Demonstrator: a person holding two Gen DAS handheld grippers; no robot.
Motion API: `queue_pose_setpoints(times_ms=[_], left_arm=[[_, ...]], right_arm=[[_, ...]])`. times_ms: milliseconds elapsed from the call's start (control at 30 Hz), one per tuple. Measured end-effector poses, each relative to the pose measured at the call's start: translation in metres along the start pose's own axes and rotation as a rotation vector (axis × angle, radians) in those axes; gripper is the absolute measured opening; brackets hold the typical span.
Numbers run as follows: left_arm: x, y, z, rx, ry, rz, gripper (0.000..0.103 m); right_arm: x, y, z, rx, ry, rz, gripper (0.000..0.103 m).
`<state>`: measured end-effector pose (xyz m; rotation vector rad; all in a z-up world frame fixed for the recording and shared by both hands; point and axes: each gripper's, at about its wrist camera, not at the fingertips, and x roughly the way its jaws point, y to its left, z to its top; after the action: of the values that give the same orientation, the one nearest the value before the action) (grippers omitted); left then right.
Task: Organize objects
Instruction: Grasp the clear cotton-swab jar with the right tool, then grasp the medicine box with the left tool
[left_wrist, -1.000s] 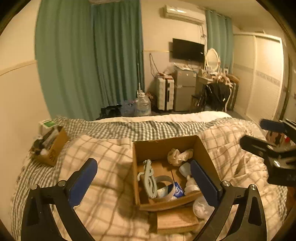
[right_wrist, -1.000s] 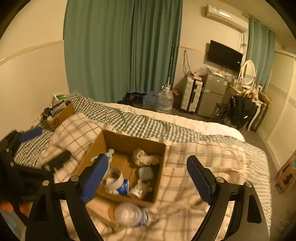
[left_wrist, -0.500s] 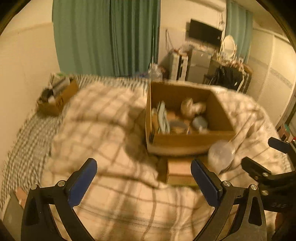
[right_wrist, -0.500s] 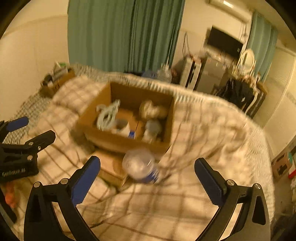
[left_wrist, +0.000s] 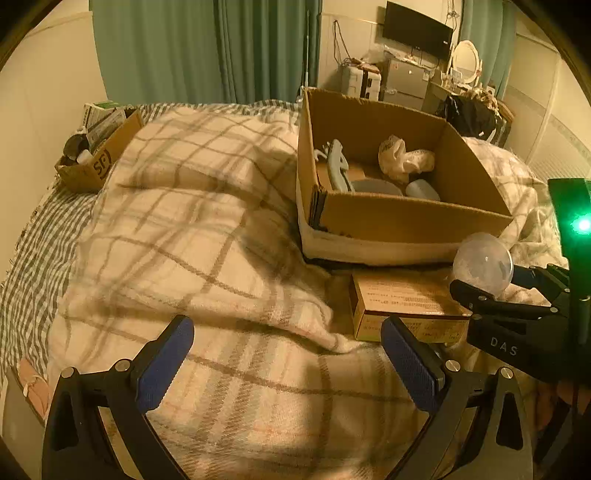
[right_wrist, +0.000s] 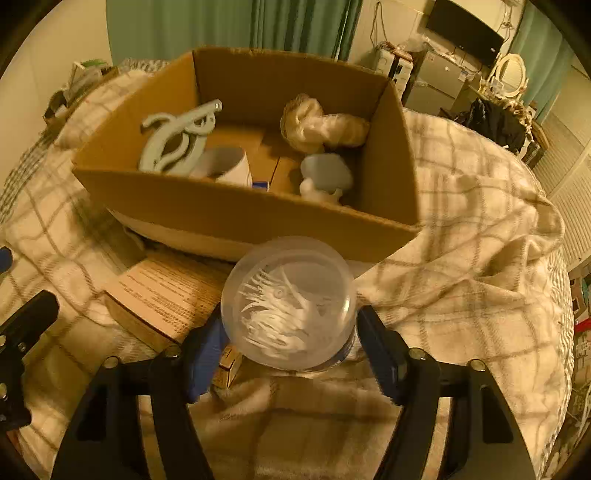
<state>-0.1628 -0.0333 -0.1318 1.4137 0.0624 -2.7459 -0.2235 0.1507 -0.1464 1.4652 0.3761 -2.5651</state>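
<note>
- The right gripper (right_wrist: 290, 345) is bracketing a clear round plastic jar (right_wrist: 289, 302); the jar is sitting between its two blue pads (right_wrist: 376, 354), with the left pad touching the jar's side and the right pad appearing to touch the other side.
- Whether the right jaws are actually pressing on the jar cannot be told; they are standing about as wide as the jar.
- The jar is showing white, thin pieces inside and is lying on its side, its round end facing the right wrist camera.
- The jar is lying just in front of the near wall of the open cardboard box (right_wrist: 229, 210) and beside a small flat carton (right_wrist: 166, 295), on the plaid blanket (right_wrist: 461, 258).
- The box is holding a pale blue hanger (right_wrist: 177, 136), a tape roll (right_wrist: 225, 166), a knotted cream cloth (right_wrist: 321, 125) and a pale blue item (right_wrist: 325, 171).
- The left gripper (left_wrist: 288, 365) is hovering over the blanket with its jaws spread wide and nothing between them, to the left of the jar (left_wrist: 482, 264).
</note>
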Motion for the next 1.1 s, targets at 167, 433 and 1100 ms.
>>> queue_pose_setpoints(times_ms=[167,433,1100], left_arm=[[0.0,-0.013,-0.008,0.022,0.042,0.006,0.103],[0.003,-0.058,-0.02,0.148,0.058,0.048,0.103],[0.071,-0.139,-0.026,0.811,0.025,0.024,0.085]], right_arm=[[-0.035,-0.008,-0.007,0.022,-0.084,0.014,0.066],[-0.089,-0.029,-0.018,0.019,-0.166,0.06,0.066],[-0.081,-0.06,-0.035,0.066,-0.112,0.145,0.066]])
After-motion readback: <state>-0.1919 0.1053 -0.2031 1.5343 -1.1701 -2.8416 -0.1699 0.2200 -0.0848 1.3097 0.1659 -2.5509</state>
